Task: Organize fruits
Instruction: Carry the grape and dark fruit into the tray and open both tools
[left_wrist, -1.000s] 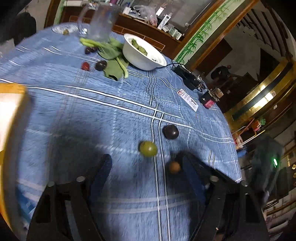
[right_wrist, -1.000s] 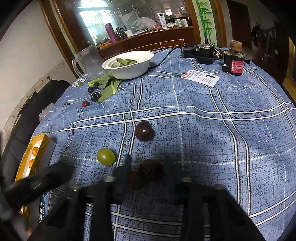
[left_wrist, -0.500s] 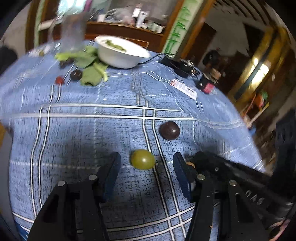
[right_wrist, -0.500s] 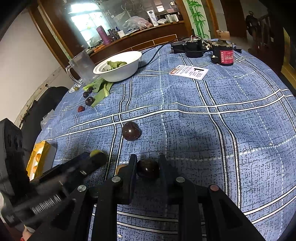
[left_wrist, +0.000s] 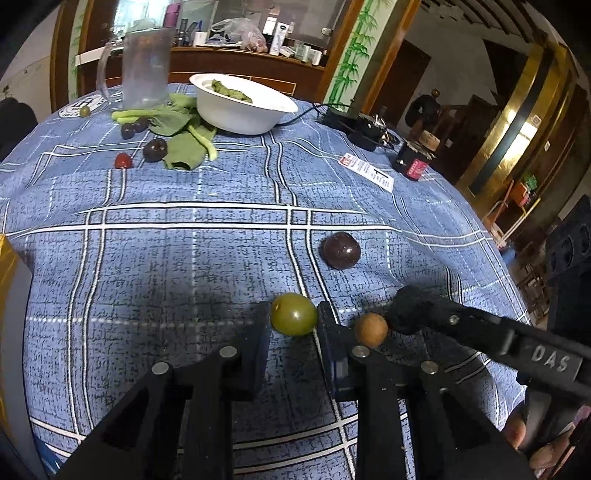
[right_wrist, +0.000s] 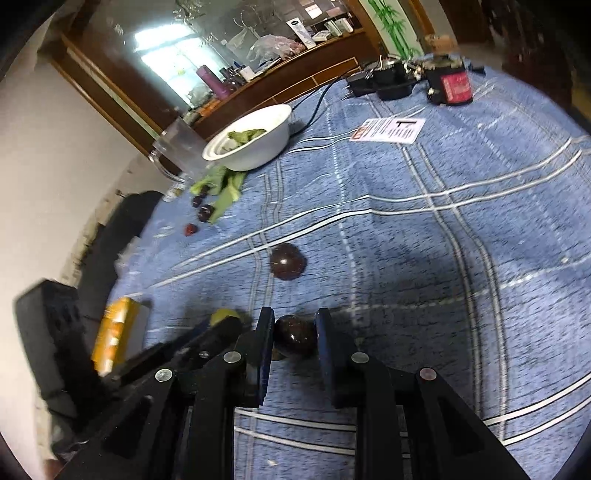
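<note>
My left gripper (left_wrist: 294, 319) is shut on a green round fruit (left_wrist: 294, 314) just above the blue checked tablecloth (left_wrist: 184, 240). My right gripper (right_wrist: 294, 334) is shut on a dark purple fruit (right_wrist: 295, 335); it also shows in the left wrist view (left_wrist: 410, 308) at the right. A small brown fruit (left_wrist: 371, 329) lies between the two grippers. A second dark purple fruit (left_wrist: 341, 250) lies on the cloth farther out and also shows in the right wrist view (right_wrist: 287, 261).
At the far side stand a white bowl of greens (left_wrist: 243, 105), a clear jug (left_wrist: 146, 66), loose leaves (left_wrist: 184, 147) and small dark and red fruits (left_wrist: 155, 149). A paper tag (left_wrist: 367, 173) and black devices (left_wrist: 413, 162) lie right. A yellow box (right_wrist: 114, 339) sits left.
Both grippers closed on their fruits: the left around the green fruit, the right tighter on the dark purple one. The right view has tilted, and the fruit sits slightly lifted.
</note>
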